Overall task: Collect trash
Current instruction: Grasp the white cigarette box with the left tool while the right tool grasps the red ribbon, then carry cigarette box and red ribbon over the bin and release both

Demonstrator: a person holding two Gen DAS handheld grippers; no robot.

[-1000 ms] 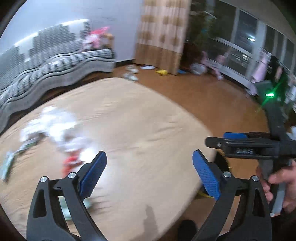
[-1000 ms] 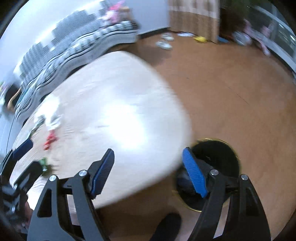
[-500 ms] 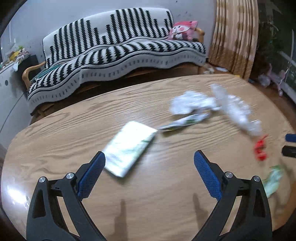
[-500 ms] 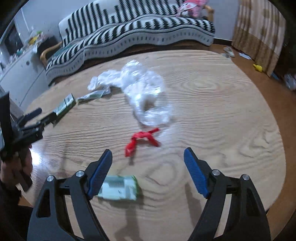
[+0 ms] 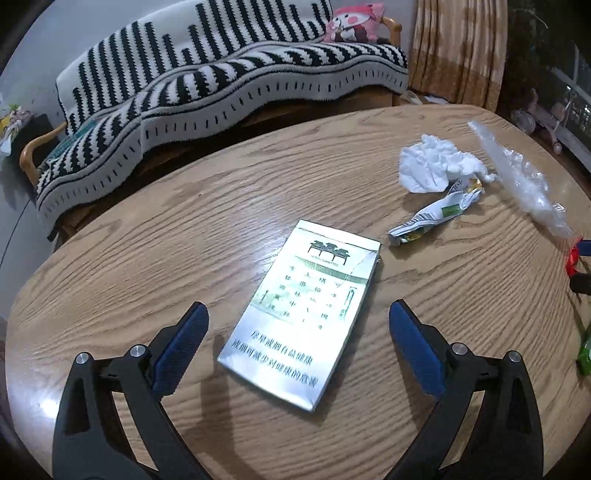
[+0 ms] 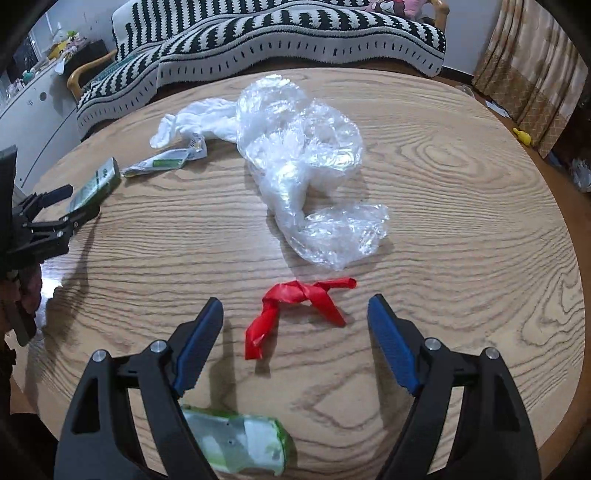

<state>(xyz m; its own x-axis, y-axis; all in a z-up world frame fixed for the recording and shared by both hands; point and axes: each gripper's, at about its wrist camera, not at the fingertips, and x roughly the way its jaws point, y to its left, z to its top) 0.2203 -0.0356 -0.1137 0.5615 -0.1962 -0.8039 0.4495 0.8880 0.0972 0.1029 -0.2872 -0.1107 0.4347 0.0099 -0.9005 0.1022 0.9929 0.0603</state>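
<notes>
Trash lies on an oval wooden table [image 5: 147, 258]. My left gripper [image 5: 299, 332] is open, its jaws on either side of a flat silver-green cigarette pack [image 5: 306, 314], just above it. Beyond lie a crumpled wrapper [image 5: 432, 218], a white tissue [image 5: 432, 166] and clear plastic film [image 5: 524, 181]. My right gripper [image 6: 295, 328] is open over a twisted red wrapper [image 6: 295, 306]. The clear plastic film [image 6: 306, 162] lies past it. A green-white wrapper [image 6: 240, 446] lies under my right gripper's left finger. The left gripper [image 6: 55, 214] shows at the left edge by the pack [image 6: 96, 184].
A striped black-and-white sofa [image 5: 207, 74] stands behind the table, with a pink plush toy [image 5: 351, 22]. Curtains [image 6: 532, 66] hang at the right. A white cabinet [image 6: 33, 122] stands at the far left. The table's edge [image 6: 569, 295] curves close on the right.
Both grippers swung from the floor and bin area back over the table. The left has come down close over the cigarette pack, the right over the red wrapper. Both stayed open.
</notes>
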